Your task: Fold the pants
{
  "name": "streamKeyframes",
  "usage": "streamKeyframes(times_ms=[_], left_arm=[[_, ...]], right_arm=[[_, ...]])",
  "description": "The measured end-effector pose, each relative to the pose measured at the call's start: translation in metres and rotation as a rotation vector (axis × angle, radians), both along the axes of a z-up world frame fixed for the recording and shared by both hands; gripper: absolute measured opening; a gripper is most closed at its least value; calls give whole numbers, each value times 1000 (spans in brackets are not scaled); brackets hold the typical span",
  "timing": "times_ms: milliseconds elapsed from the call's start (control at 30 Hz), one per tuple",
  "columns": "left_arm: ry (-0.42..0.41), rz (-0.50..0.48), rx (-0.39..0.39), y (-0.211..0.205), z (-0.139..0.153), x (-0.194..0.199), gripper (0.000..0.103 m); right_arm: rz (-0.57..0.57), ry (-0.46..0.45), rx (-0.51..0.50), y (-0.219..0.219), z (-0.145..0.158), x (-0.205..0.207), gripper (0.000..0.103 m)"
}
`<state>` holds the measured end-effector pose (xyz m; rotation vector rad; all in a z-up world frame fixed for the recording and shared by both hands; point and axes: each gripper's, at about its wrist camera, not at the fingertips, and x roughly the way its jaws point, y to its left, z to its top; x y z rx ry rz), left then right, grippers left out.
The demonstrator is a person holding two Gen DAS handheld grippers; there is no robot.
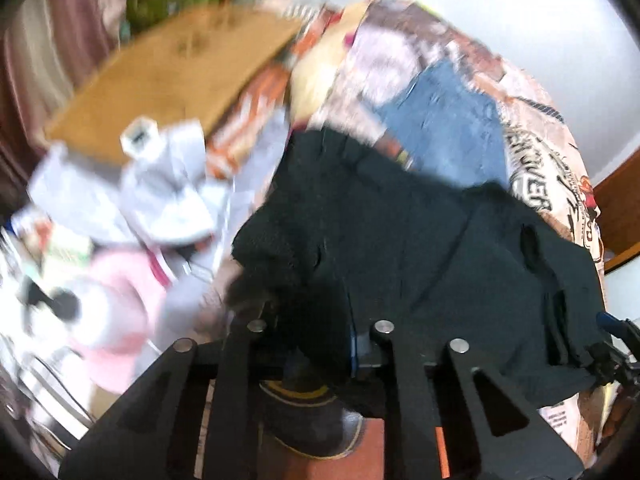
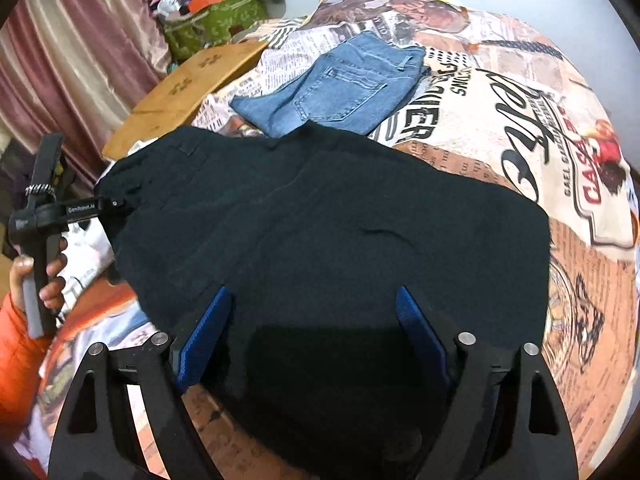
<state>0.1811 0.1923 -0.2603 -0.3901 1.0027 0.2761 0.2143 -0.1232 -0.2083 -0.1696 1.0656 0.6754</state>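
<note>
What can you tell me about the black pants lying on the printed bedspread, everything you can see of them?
The black pants look like soft, matte, dark fabric with faint seams and a few shallow wrinkles. They lie spread mostly flat across the newspaper-print bedspread, their far edge overlapping the folded blue jeans. The left gripper is shut on a bunched edge at one side. The right gripper is open, its blue pads straddling the near edge without pinching it.

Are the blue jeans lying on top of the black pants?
No, the black pants overlap the near edge of the blue jeans.
</note>
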Motion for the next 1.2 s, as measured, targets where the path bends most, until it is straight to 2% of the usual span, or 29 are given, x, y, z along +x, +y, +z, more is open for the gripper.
streamKeyframes(times_ms=[300,400,600,767,900,1067,1200], left_arm=[[-237,-114,176,-49,108,14,17],[-300,-184,212,-78,138,22,17],[-358,-317,227,-145,168,42,17],[-359,-434,218,-201,170,61,17],[-329,-530,173,-243,158,75,17],[-233,-649,84,-285,131,89,17],[-180,-696,49,-304,112,91,17]], right_arm=[[-174,-48,87,-78,29,-1,81],[-228,-32,76,-99,20,2,81],[-260,62,66,-114,-17,11,79],[-250,53,85,-115,-14,9,79],[-242,50,90,-117,-13,7,79],[-242,46,97,-119,-11,3,78],[-242,34,87,-120,-7,-2,78]])
